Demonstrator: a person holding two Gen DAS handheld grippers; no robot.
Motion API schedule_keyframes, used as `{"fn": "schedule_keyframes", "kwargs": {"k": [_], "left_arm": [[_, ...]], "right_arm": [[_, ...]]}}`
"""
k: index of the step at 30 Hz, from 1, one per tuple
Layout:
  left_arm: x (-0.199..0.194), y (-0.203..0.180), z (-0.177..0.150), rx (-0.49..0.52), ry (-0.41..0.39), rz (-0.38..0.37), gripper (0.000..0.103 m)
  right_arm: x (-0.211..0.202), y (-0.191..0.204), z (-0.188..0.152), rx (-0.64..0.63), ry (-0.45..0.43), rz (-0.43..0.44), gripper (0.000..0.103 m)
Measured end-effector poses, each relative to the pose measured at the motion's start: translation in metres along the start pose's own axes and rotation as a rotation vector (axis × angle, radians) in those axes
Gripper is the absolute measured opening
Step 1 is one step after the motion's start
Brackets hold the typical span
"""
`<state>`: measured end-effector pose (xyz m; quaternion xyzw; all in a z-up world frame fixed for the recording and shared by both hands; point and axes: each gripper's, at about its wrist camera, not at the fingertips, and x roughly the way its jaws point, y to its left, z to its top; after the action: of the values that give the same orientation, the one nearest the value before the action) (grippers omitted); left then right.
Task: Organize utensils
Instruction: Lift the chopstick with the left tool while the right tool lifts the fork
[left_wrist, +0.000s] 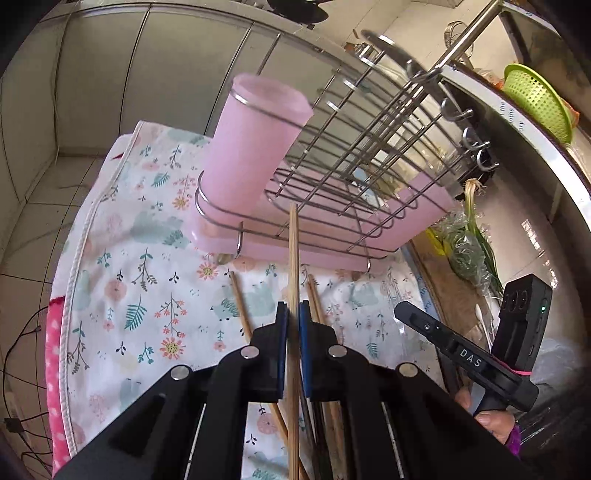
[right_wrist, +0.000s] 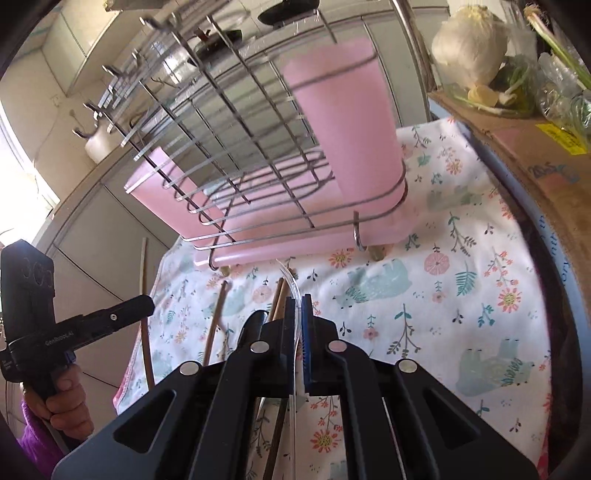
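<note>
Black left gripper (left_wrist: 293, 314) w/ blue pads, silver screws, right gripper (right_wrist: 298, 306) same, purple sleeve (right_wrist: 35, 439)

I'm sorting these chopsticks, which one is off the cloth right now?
The pale wooden chopstick clamped upright in the left gripper; the other chopsticks lie flat on the floral cloth.

Floral cloth (left_wrist: 147, 258) carries pink-trayed rack (left_wrist: 332, 206), loose chopsticks (left_wrist: 242, 314).

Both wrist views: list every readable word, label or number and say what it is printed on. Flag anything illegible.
"DAS": on the black body of the right tongs, left wrist view.
"GenRobot.AI", small and only roughly legible: on the black body of the left tongs, right wrist view.
Blue scribble and a yellow label on the cardboard box: illegible.
Print on the white strip: too blurred.
</note>
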<state>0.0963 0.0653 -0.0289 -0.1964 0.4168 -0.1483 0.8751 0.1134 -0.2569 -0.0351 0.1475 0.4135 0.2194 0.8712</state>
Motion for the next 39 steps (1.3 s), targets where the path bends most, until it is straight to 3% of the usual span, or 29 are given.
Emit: {"fn": "schedule_keyframes", "kwargs": {"k": [7,19,39], "left_arm": [[-0.044,-0.021,0.01,0.036,-0.123,-0.024,0.006],[-0.112,-0.042,0.041,0.082,-0.339,0.018,0.006],[-0.185,-0.079,0.109,0.153,-0.539,0.019,0.006]], "right_arm": [[-0.039,0.011,0.007,0.014,-0.135,0.035,0.004],[-0.079,0.031,0.043,-0.054,-0.361,0.071,0.004],[-0.112,0.05,0.121,-0.101,-0.55,0.097,0.004]]}}
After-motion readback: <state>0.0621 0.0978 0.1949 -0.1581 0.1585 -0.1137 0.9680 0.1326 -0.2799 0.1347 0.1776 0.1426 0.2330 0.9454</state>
